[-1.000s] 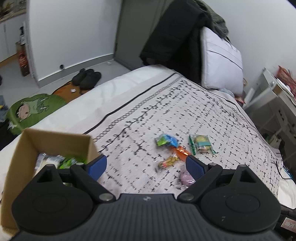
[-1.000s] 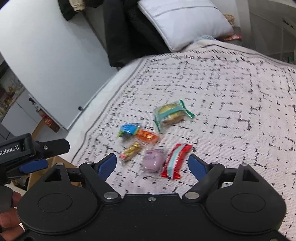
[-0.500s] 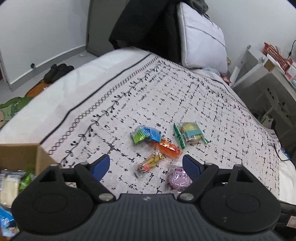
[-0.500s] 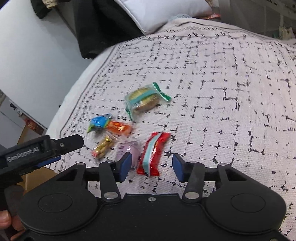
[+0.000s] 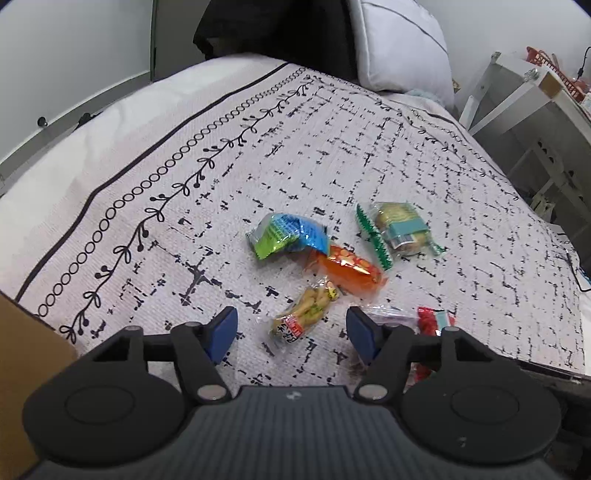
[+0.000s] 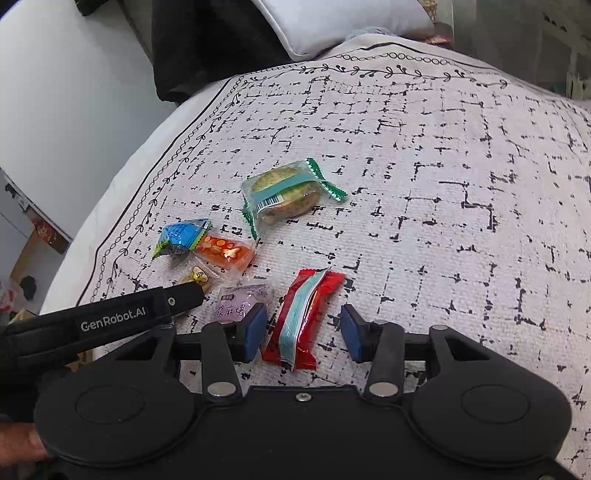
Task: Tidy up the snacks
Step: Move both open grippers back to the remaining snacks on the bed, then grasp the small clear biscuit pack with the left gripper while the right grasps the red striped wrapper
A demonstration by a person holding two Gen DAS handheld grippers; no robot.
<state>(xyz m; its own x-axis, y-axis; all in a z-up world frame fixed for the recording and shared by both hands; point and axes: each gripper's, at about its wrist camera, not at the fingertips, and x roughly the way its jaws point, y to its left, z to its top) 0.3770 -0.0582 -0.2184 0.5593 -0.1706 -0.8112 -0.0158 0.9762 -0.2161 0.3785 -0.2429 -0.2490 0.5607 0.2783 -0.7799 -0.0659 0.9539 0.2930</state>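
Several wrapped snacks lie on the patterned bedspread [image 5: 369, 155]. My left gripper [image 5: 291, 334] hovers low with its jaws closing; a yellow snack packet [image 5: 304, 314] lies between the pads, untouched. My right gripper [image 6: 303, 332] straddles a red packet [image 6: 304, 314], jaws closing, with gaps still showing at both pads. Beyond lie a blue-green packet [image 5: 288, 234], an orange packet [image 5: 351, 271] and a cake in a clear green-ended wrapper [image 6: 286, 195]. A purple packet [image 6: 242, 301] sits just left of the right gripper's left pad. The left gripper's finger [image 6: 184, 293] reaches in from the left.
A corner of a cardboard box [image 5: 22, 350] shows at the lower left. A pillow [image 5: 399, 44] and dark clothing [image 5: 277, 29] lie at the bed's far end. White shelving [image 5: 517, 92] stands beyond the bed's right edge.
The left gripper swung away from the box, sank towards the snacks and narrowed around the yellow packet. The right gripper dropped over the red packet and its jaws narrowed a lot.
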